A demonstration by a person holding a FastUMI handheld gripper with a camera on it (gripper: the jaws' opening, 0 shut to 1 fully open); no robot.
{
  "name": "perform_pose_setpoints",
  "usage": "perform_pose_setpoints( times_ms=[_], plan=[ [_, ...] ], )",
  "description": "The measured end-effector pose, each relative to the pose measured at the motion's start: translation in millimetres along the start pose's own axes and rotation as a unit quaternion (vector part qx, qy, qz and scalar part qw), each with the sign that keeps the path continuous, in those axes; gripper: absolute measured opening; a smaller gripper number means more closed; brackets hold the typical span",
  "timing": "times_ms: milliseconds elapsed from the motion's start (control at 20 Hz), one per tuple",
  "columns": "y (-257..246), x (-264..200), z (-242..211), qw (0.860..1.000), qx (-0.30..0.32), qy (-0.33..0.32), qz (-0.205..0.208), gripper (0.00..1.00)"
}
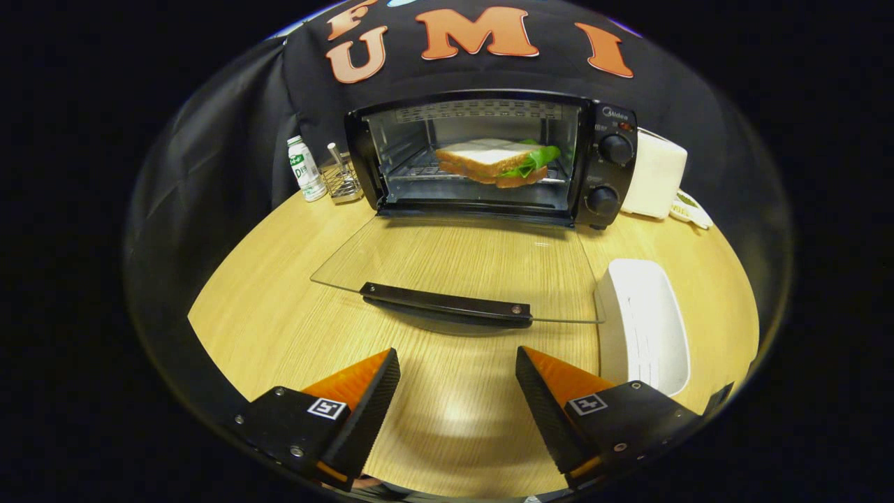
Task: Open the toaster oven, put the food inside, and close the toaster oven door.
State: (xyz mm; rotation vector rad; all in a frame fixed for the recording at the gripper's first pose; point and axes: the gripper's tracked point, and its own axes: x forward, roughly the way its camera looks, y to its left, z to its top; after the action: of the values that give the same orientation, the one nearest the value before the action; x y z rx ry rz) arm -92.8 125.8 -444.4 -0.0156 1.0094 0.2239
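On the wooden table (279, 307), listed left to right:

- Small bottle (306, 170) with a green label, upright near the booth wall, just left of a wire rack (342, 183).
- Toaster oven (489, 157), black, at the far side of the table; two knobs on its right panel. Its glass door (454, 265) is folded fully down and lies flat toward the fingers, with the black handle (447, 305) along its near edge.
- Sandwich (499, 162), white bread with green lettuce, already inside the oven on the rack, toward the right of the cavity.
- White appliance (653, 183), just right of the oven.
- White tray (646, 325), empty, beside the door's right edge.
- Gripper (457, 381): orange-faced fingers spread wide, grasping nothing, just short of the handle and roughly centred on it.

Step in hand, as judged: food is in, so closing the door remains. Best approach appears to be getting under the handle near its middle and lifting in the door's hinge arc, pushing evenly so the glass does not twist.

Clearances: bare table lies open between fingers and handle and to the door's left. The white tray sits close on the right, so any drift that way risks a knock. The sandwich looks clear of the door's swing.
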Motion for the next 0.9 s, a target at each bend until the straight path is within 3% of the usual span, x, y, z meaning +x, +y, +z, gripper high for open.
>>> perform_pose_setpoints(
  times_ms=[400,550,900],
  plan=[
    [-1,29,16,0.999,-0.032,-0.017,-0.030,0.99],
    [0,25,49,0.998,-0.028,-0.056,-0.031,0.99],
    [-16,11,140,0.987,-0.028,-0.139,-0.075,0.99]
  ],
)
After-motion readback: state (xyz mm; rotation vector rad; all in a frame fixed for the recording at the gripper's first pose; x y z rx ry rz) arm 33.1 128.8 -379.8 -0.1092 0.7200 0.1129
